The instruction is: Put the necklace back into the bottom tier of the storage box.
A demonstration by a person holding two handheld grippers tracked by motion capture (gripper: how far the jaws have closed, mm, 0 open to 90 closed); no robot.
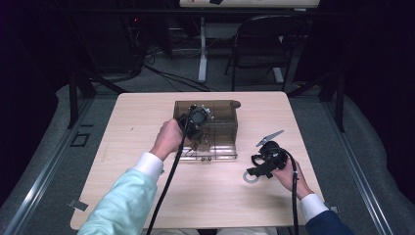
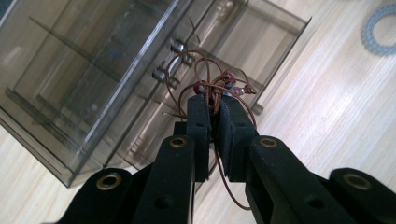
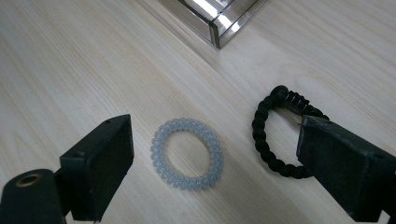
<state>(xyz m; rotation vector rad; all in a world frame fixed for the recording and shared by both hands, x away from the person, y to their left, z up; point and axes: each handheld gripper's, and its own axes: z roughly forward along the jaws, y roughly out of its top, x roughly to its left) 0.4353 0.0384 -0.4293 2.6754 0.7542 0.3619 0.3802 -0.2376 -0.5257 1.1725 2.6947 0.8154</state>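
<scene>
Your left gripper [image 2: 212, 105] pinches the beaded cord [image 2: 215, 86] directly above the clear box [image 2: 93, 70]. Your right gripper [image 3: 212, 161], jaws spread, straddles the coil ring [image 3: 187, 153] just beside the box's corner.

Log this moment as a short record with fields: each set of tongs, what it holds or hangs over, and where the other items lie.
left tongs: shut on the brown cord necklace, held above the box's open drawer
right tongs: open, jaws wide apart, over the clear coil hair tie
clear coil hair tie: flat on the table, between the right jaws
black braided bracelet: flat on the table, beside the hair tie, partly behind one right jaw
smoky clear drawer box: on the table's far middle, a drawer pulled out toward the person
</scene>
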